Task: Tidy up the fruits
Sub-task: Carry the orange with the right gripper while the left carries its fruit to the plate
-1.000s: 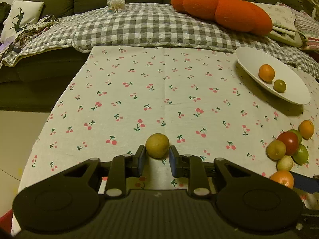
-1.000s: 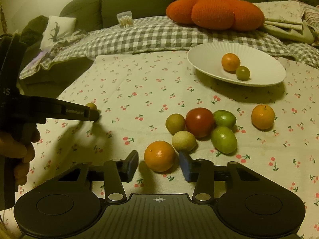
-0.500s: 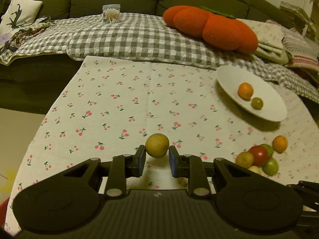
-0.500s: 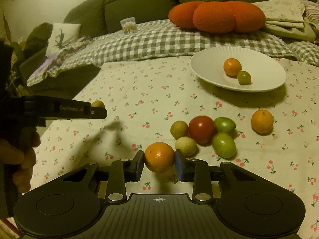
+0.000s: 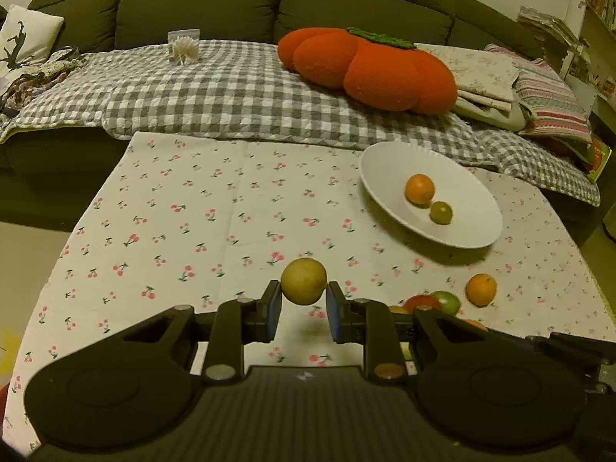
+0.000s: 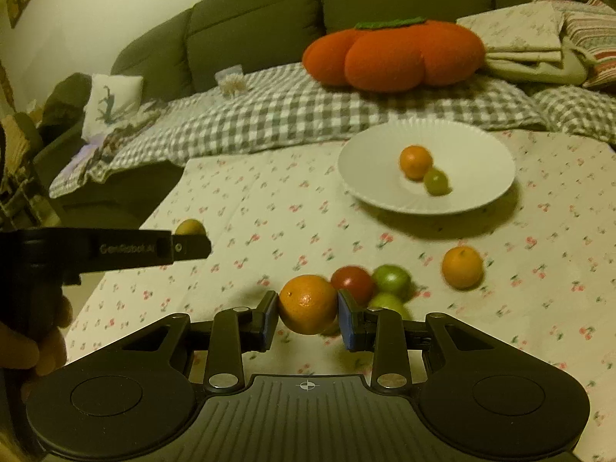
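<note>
Both fruits now lifted off cloth [image 5: 215,208] — L fingers [image 5: 274,310] clamp round yellowish fruit [image 5: 303,280], R fingers [image 6: 269,317] clamp orange [image 6: 308,304].

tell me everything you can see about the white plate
The white plate is round, shallow and glossy, ceramic by its look, with a finely ribbed rim. It sits flat on the cherry-print tablecloth at the far right of the table, near the checked blanket, and casts a shadow on its near side. Two fruits lie in it, touching: an orange and a smaller green fruit. Neither gripper touches it.
</note>
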A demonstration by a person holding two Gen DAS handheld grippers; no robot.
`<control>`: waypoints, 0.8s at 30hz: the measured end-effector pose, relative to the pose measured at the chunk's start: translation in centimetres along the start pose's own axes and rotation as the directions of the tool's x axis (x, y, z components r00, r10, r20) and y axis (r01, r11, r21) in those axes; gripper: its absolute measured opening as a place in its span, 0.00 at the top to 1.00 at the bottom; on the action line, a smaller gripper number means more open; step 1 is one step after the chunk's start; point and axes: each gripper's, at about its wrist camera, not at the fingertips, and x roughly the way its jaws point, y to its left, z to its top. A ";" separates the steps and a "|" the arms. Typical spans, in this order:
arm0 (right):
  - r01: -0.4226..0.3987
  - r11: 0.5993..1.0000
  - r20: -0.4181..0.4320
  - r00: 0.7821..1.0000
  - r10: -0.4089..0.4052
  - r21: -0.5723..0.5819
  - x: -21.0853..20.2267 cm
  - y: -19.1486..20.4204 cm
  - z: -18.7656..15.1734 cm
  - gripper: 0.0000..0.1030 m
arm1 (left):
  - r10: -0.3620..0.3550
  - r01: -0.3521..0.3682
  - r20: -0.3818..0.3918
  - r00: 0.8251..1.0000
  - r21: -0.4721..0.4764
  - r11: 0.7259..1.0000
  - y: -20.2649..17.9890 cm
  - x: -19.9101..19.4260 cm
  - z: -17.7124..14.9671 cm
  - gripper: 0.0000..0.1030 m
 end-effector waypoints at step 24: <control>0.118 0.990 0.094 0.988 -0.126 0.080 -0.4 -8.0 6.8 0.70 | -0.020 0.019 0.032 0.999 0.042 0.999 -7.3 3.7 3.5 0.78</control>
